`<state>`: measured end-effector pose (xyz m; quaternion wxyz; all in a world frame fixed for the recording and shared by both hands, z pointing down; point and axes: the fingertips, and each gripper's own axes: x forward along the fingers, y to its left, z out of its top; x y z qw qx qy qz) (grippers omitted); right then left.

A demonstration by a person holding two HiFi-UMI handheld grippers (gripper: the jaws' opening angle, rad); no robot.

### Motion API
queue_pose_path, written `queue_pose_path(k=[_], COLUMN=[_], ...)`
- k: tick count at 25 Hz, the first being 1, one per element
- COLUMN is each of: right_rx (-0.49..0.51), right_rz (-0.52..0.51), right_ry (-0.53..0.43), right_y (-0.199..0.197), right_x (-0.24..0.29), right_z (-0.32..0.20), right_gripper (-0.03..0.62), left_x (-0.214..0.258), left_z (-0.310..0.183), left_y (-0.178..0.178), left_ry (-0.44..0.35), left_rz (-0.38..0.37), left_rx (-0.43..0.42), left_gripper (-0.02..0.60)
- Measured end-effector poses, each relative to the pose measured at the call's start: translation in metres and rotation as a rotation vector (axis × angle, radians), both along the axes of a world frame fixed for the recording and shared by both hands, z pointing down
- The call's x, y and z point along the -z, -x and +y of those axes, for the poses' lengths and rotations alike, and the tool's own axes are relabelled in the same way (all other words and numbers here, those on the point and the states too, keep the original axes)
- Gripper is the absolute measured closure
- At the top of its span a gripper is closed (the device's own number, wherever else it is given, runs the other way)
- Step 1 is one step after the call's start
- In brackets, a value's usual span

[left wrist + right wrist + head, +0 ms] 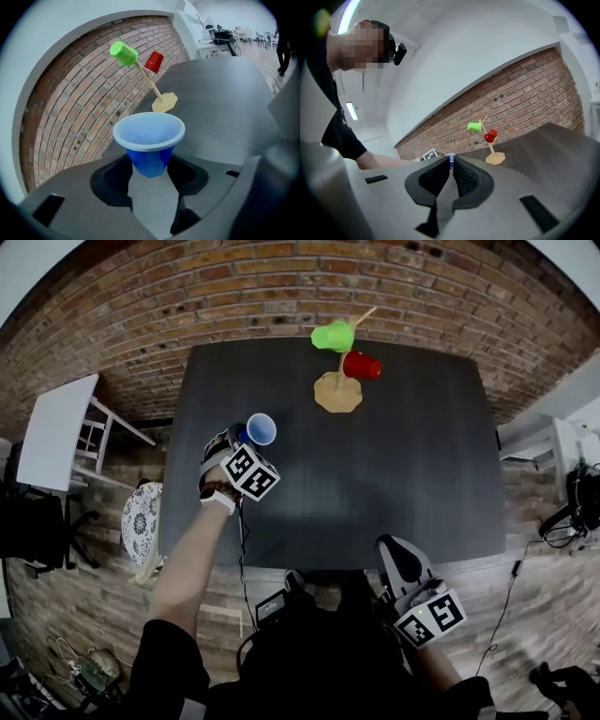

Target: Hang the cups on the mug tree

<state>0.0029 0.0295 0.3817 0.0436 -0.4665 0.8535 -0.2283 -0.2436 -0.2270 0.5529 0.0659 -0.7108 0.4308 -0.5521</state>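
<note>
- the fingers (187, 174) of the left gripper (150, 172) are spread wide and pinch the base of the blue cup (149, 140), one on each side of it.
- the cup's pale mouth opens toward that gripper's camera, and the dark bench (225, 108) shows below its base in the gap between the fingers.
- in the head view the left gripper (239, 434) is over the left part of the bench (403, 465), with the blue cup (261, 428) at its tip.
- a bare forearm (192, 554) stretches up to it from the lower left, and the marker cube (249, 472) sits just above the wrist.
- this gripper is angled down and away from the person, roughly toward the mug tree (339, 381), which stands well apart from it at the far edge of the bench.
- the right gripper's fingers (440, 176) are pressed together with nothing between them.
- the right gripper (392, 549) is drawn in close to the person's body, just off the near edge of the bench and well apart from the cup.
- from its own view it looks about level across the bench, with the mug tree (491, 149) a little right of its line.
- a green cup (333, 336) and a red cup (361, 365) hang on the tree's pegs, and the brick wall (281, 277) is behind it.
</note>
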Motion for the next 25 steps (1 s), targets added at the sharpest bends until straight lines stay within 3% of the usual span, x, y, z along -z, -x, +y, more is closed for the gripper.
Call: queue_pose_path(k=[8, 18, 25], right_rx=[0.044, 0.018, 0.003], right_rz=[-0.070, -0.058, -0.095], right_ry=[0.048, 0.126, 0.176], right_y=[-0.101, -0.220, -0.261], right_x=[-0.023, -0.054, -0.077], right_z=[-0.049, -0.080, -0.102], right_gripper=[0.549, 0.549, 0.549], left_x=[0.001, -0.031, -0.036], left_z=[-0.052, -0.135, -0.165], left_y=[-0.073, -0.139, -0.160], left_ry=[0.036, 0.118, 0.096], left_rz=[-0.142, -0.284, -0.498], left_rx=[0.045, 0.106, 0.075], left_gripper=[0.339, 0.339, 0.339])
